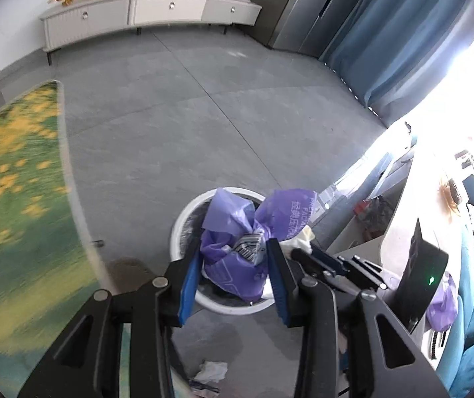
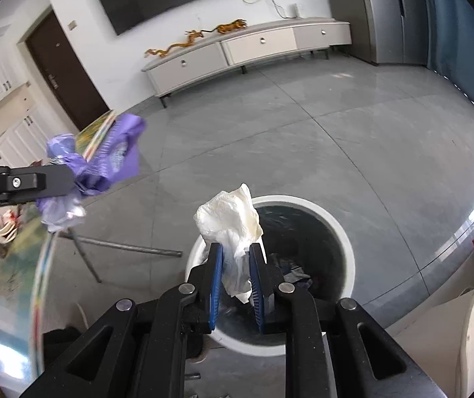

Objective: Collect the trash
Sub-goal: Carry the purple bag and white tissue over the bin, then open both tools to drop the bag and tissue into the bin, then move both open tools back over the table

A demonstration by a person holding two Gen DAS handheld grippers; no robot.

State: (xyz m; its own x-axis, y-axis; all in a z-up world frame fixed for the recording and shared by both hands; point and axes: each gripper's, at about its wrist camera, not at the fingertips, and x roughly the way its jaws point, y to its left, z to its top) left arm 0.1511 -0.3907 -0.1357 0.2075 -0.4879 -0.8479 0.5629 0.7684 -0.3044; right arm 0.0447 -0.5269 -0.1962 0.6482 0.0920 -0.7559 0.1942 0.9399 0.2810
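My left gripper (image 1: 235, 258) is shut on a crumpled purple plastic bag (image 1: 237, 229) and holds it above the round white trash bin (image 1: 184, 219). From the right wrist view the same bag (image 2: 104, 165) hangs from the left gripper at the left. My right gripper (image 2: 236, 258) is shut on a crumpled white tissue (image 2: 233, 219), held over the near rim of the bin (image 2: 333, 222). The bin has a dark liner and some scraps at the bottom (image 2: 290, 268). The right gripper's black body (image 1: 336, 265) shows just right of the purple bag.
A glass-topped table with a green and yellow flower pattern (image 1: 14, 199) is at the left. A white scrap (image 1: 212, 371) lies on the grey floor below the left gripper. A low white TV cabinet (image 2: 247, 49) stands at the far wall. Blue curtains (image 1: 396, 43) and a cluttered shelf (image 1: 373, 219) are at the right.
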